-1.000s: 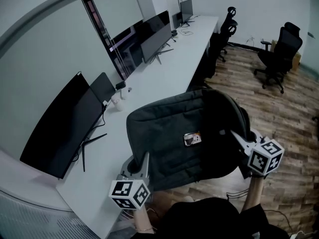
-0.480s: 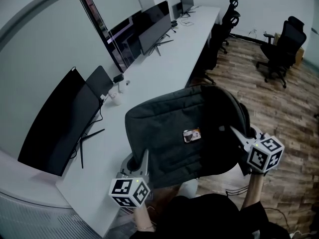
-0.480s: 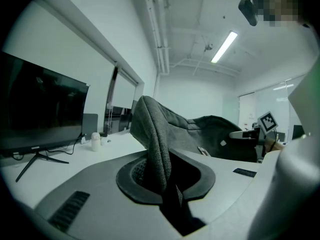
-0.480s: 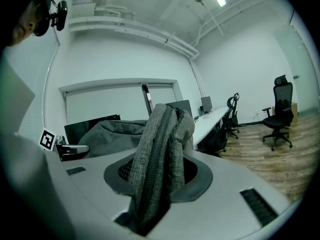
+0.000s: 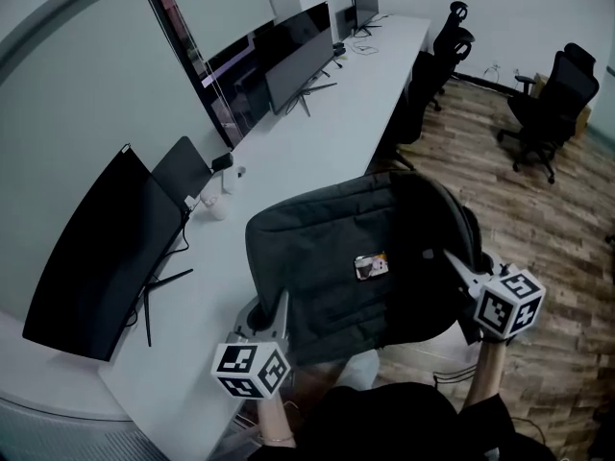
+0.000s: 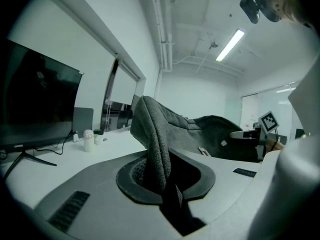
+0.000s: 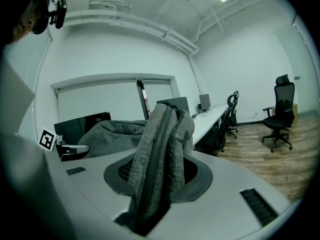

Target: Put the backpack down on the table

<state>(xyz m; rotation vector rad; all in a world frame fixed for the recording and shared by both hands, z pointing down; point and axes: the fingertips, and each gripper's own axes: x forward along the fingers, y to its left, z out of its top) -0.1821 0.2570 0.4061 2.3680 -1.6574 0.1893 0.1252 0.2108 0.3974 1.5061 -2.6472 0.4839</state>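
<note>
A dark grey backpack [image 5: 346,257] hangs in the air between my two grippers, partly over the near edge of the long white table [image 5: 317,133]. It carries a small tag [image 5: 370,266] on its upper face. My left gripper [image 5: 275,317] is shut on the backpack's left edge; in the left gripper view a fold of grey fabric [image 6: 156,149] is pinched between the jaws. My right gripper [image 5: 454,263] is shut on the right edge, where a zippered fold [image 7: 159,149] stands up between the jaws.
Black monitors [image 5: 96,257] [image 5: 298,60] line the table's far side, with a small dark screen [image 5: 183,169] and a white bottle [image 5: 219,206] between them. Office chairs [image 5: 548,104] [image 5: 444,48] stand on the wooden floor [image 5: 538,219] to the right.
Both grippers have carried the backpack a little further along and lower by the table. The near monitor has slid left in the head view. Both grips are unchanged.
</note>
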